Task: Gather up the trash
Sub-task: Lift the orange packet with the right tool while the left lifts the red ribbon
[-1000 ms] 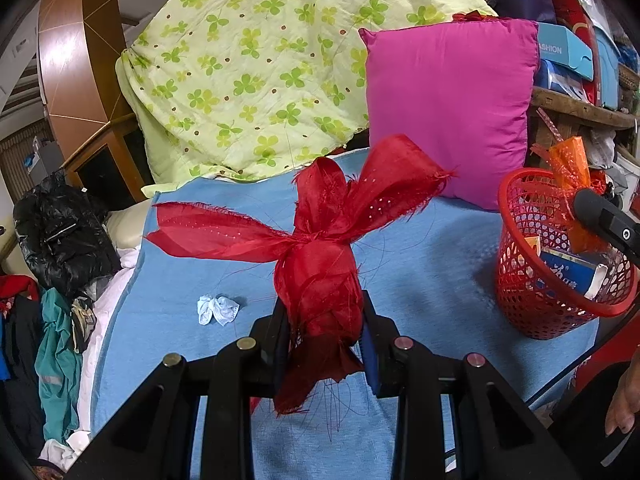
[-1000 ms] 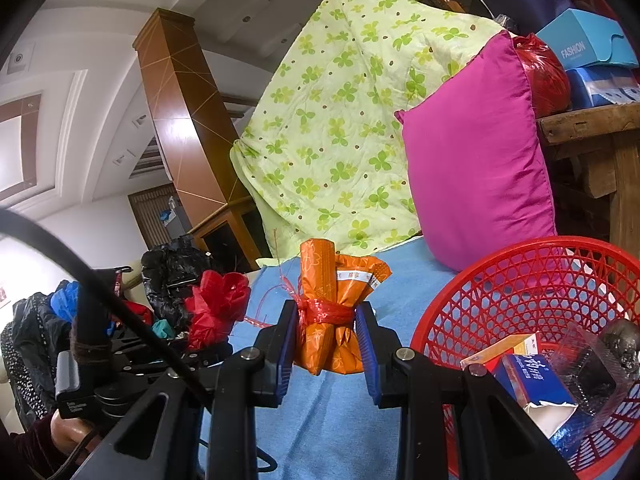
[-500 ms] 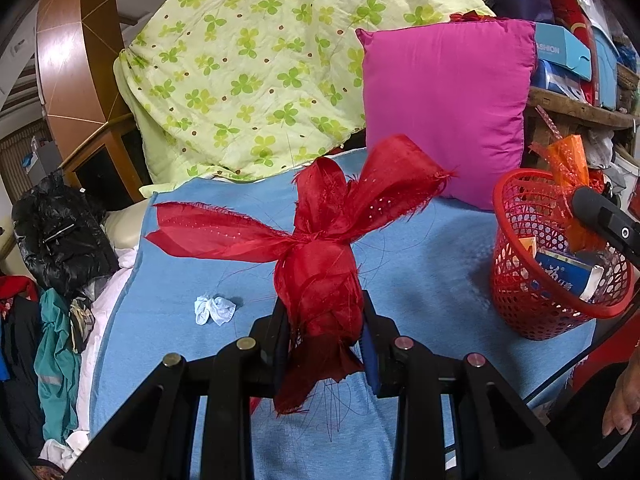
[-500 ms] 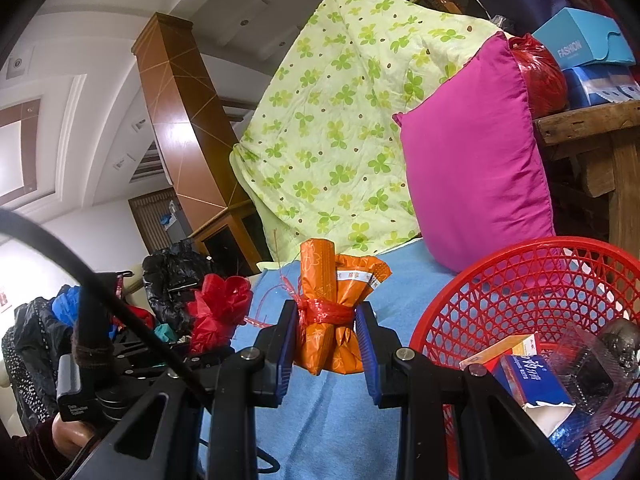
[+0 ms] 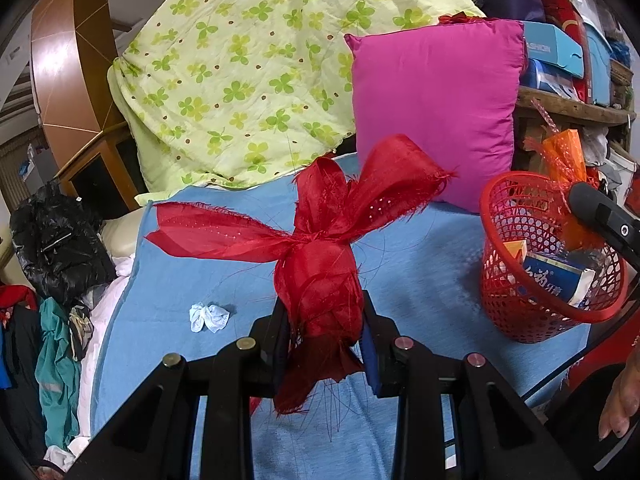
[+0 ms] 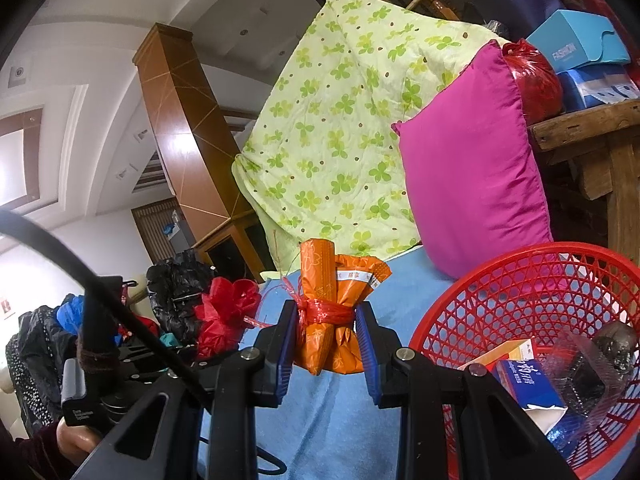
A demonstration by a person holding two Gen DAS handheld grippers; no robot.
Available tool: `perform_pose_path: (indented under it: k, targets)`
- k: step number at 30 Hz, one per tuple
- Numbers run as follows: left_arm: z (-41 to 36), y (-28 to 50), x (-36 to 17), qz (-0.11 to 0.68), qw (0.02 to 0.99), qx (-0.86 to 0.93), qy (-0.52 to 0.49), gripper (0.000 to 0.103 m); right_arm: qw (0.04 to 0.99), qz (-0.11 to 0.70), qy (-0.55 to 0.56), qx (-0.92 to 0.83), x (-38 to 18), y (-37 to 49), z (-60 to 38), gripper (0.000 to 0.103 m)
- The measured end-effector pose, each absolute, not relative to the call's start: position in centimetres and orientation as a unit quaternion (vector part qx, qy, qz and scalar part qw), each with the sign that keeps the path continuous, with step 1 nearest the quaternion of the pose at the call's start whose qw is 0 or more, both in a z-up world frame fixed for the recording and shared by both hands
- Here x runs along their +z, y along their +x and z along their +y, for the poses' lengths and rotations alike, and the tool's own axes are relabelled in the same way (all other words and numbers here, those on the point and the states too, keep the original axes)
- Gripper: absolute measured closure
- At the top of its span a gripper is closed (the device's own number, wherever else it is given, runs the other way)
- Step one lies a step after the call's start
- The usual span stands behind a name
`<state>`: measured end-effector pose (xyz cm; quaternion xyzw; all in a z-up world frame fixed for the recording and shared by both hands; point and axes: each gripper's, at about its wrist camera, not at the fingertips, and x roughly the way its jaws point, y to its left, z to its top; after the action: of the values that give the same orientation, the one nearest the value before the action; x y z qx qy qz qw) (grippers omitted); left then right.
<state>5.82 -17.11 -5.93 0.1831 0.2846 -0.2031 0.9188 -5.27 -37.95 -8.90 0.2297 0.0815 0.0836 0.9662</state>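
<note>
- Step in hand, as judged from the layout: deposit both held items into the red basket (image 6: 532, 280), which stands on the blue bed cover (image 5: 420, 280) beside the magenta pillow (image 5: 436, 112)
- Right gripper (image 6: 326, 336): clamped on the orange wrapper bundle (image 6: 332, 308), a roll of orange packets tied at the waist with red netting; it sits just left of the basket rim and above the bed cover
- Left gripper (image 5: 322, 324): clamped on the red ribbon bundle (image 5: 316, 256), whose frayed tails spread wide to both sides; it is well apart from the basket, over the middle of the bed
- Recommended procedure: carry the orange wrapper bundle over the basket opening before parting the fingers, since a release at the rim could let it drop onto the bed
- Clear the right gripper from the opening before bringing the left one in; the ribbon tails may snag on the lattice wall, so lower the bundle body past the rim first
- Basket contents: a blue-and-white carton (image 6: 528, 388), an orange-edged box (image 6: 496, 354), clear crumpled plastic (image 6: 580, 376) and a dark foil lump (image 6: 616, 346)
- Remaining trash: a white crumpled tissue (image 5: 209, 317) lies on the bed cover, left of the left gripper
</note>
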Motion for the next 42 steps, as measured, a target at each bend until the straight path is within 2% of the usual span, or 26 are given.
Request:
perform_pose_path:
  k: [20,42]
  targets:
    - [-19.5,5.1,-4.4,0.268,0.917,-0.221,0.196,0.070,0.962,0.060,0.259,0.059,-9.0,-7.5,-38.3,0.071]
    - [-24.5,3.5,-3.1,0.242,0.907,-0.267,0.217,0.070,0.952,0.035,0.303,-0.015,-10.0,-10.8,-43.5,0.071]
